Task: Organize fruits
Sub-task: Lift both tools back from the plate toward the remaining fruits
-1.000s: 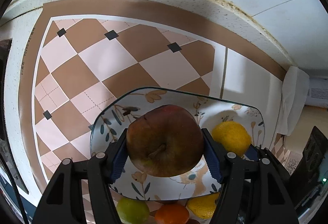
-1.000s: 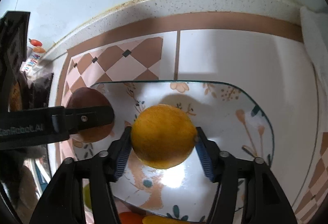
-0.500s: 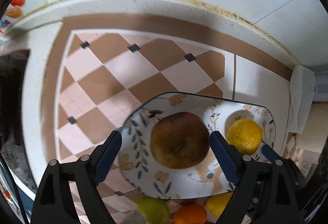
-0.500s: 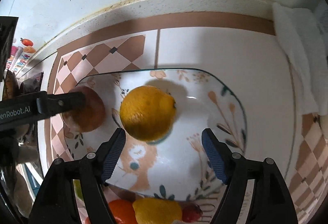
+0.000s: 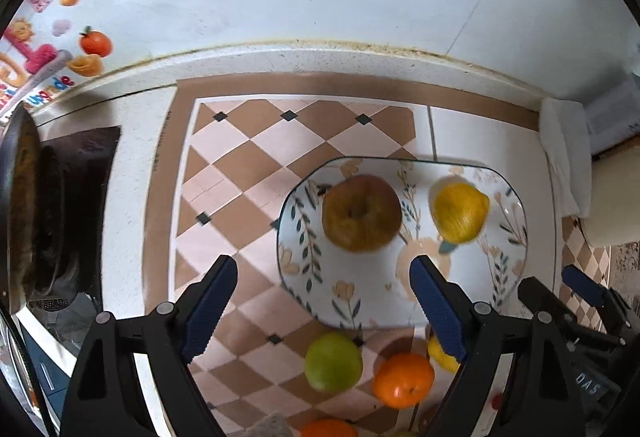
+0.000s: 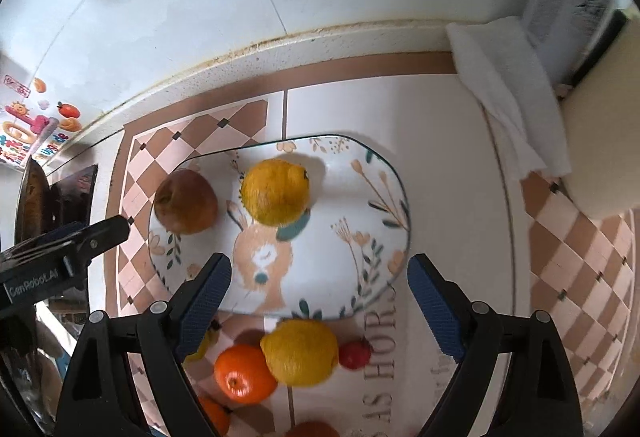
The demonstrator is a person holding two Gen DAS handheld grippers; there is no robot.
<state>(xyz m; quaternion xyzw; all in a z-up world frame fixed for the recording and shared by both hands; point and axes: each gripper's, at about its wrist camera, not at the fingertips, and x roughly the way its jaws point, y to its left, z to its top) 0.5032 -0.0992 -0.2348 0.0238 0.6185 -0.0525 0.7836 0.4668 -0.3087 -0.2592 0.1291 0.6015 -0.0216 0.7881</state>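
While loose fruit crowds the counter near the plate (image 6: 384,173), an apple (image 5: 361,212) and a lemon (image 6: 275,191) lie side by side on it; both grippers point steeply down, left gripper (image 5: 324,307) wide and empty, right gripper (image 6: 320,301) opening, nothing between its jaws.

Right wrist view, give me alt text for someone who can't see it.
A floral plate on a tiled counter holds a brownish apple and a yellow lemon. The right gripper hovers above the plate, empty, its jaws opening. Nearer the camera, off the plate, lie another lemon, an orange and a small red fruit.
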